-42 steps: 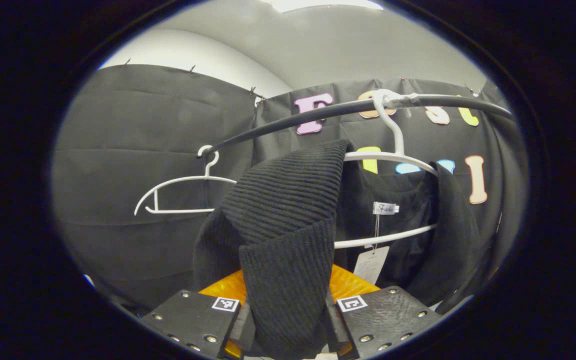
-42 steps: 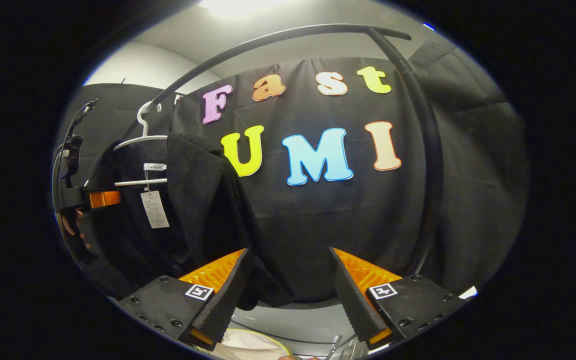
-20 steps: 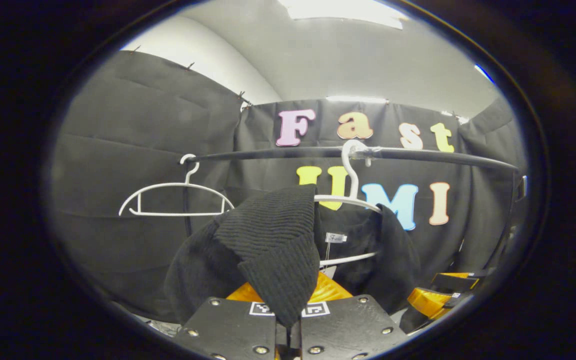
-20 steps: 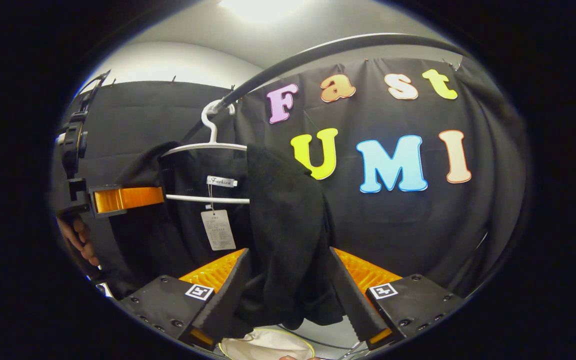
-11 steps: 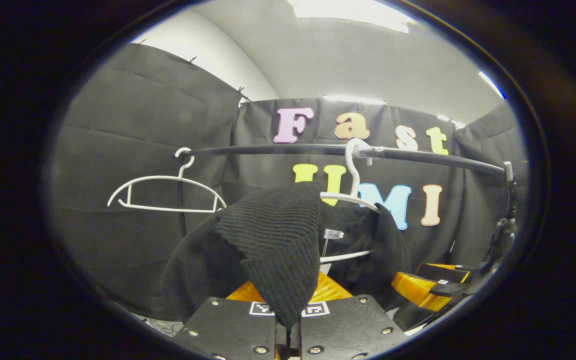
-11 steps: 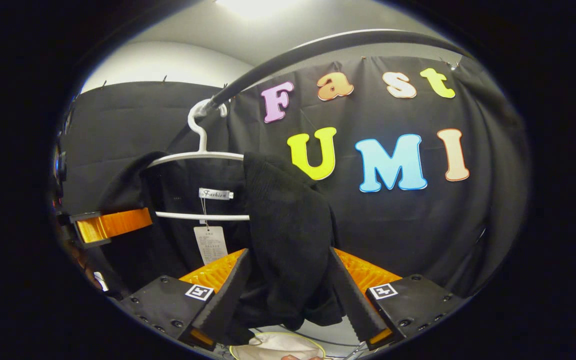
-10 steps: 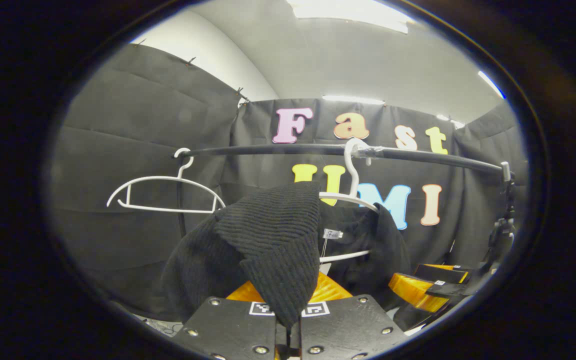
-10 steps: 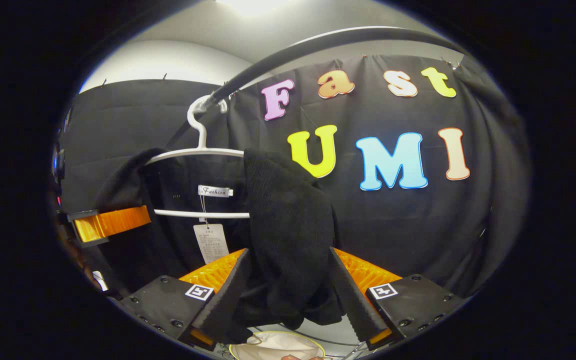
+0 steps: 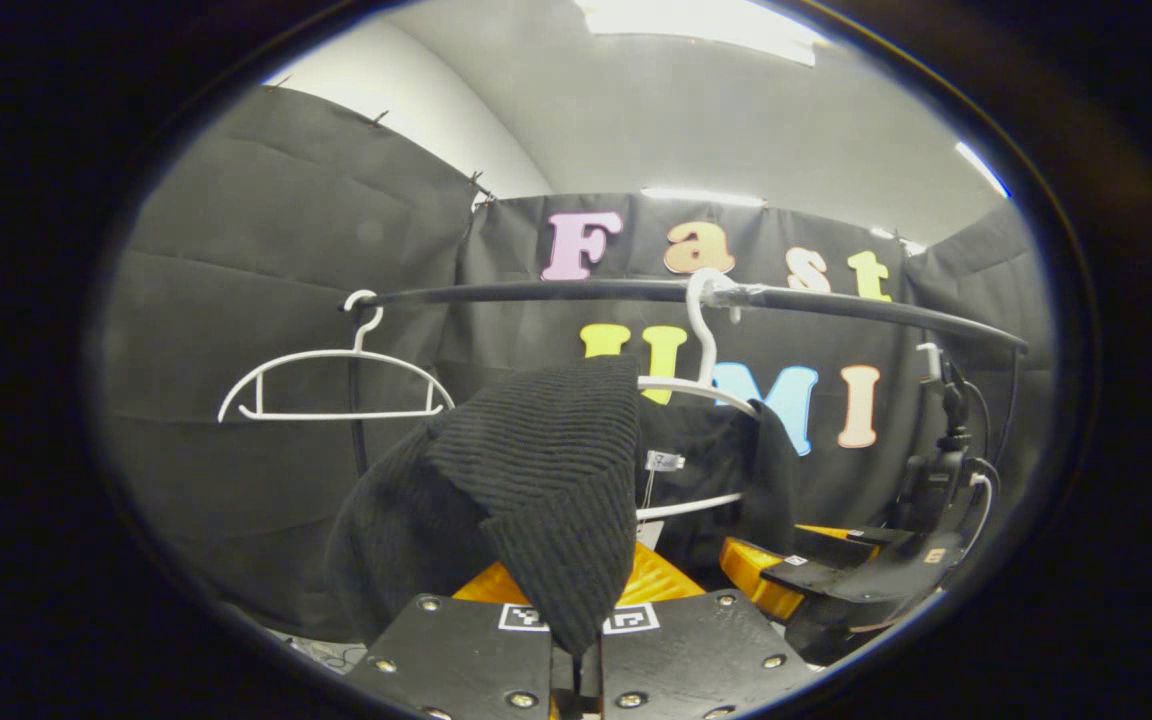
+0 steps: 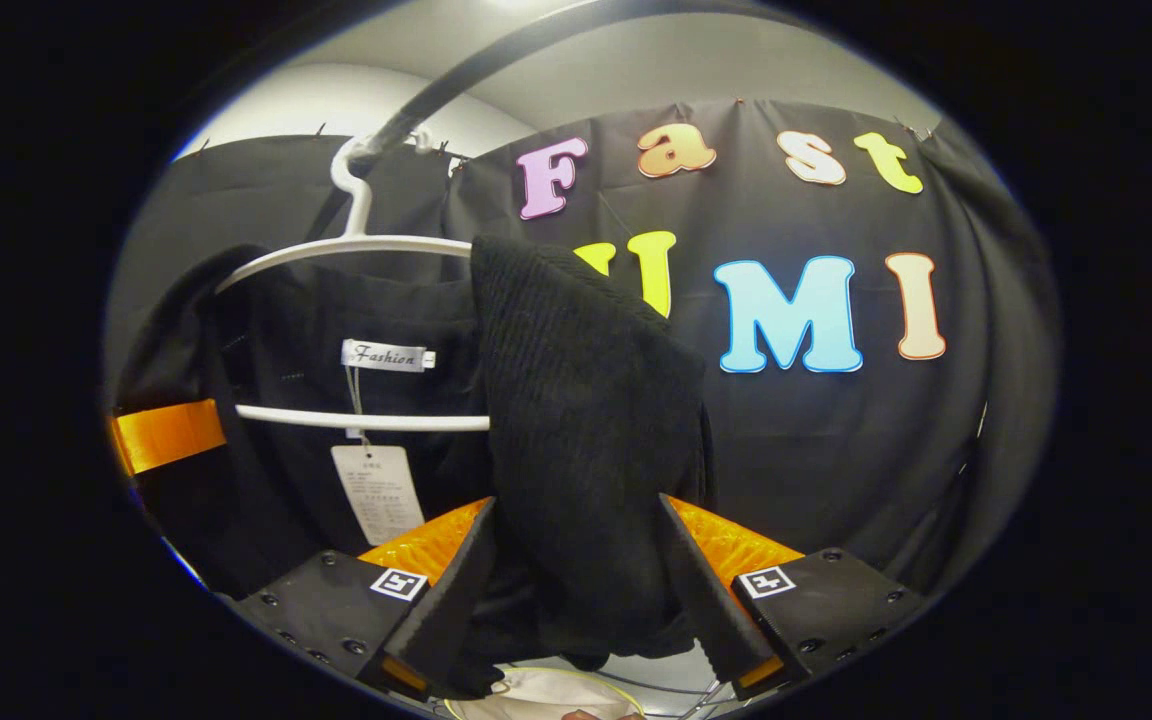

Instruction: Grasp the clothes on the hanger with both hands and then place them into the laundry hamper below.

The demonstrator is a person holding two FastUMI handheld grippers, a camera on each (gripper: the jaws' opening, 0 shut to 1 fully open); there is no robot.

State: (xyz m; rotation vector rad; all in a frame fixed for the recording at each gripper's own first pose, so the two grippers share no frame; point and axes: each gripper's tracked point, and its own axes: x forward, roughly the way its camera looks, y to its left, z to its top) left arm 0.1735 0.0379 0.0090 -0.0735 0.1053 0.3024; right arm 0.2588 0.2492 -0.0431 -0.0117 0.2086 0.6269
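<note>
A black knit garment hangs on a white hanger from a dark rail. My left gripper is shut on the garment's near shoulder, and the cloth folds up out of its fingers. In the left gripper view the right gripper reaches in at the garment's far side. In the right gripper view the other shoulder of the garment drapes between the spread fingers of my open right gripper. The hanger, a paper tag and the left gripper lie to the left.
An empty white hanger hangs at the rail's left end. Below my right gripper, the pale rim of the hamper shows. Black booth cloth stands close behind the rail.
My right gripper has moved closer, so the garment's shoulder now lies deeper between its fingers, which stay open. The left gripper stays shut on the other shoulder.
</note>
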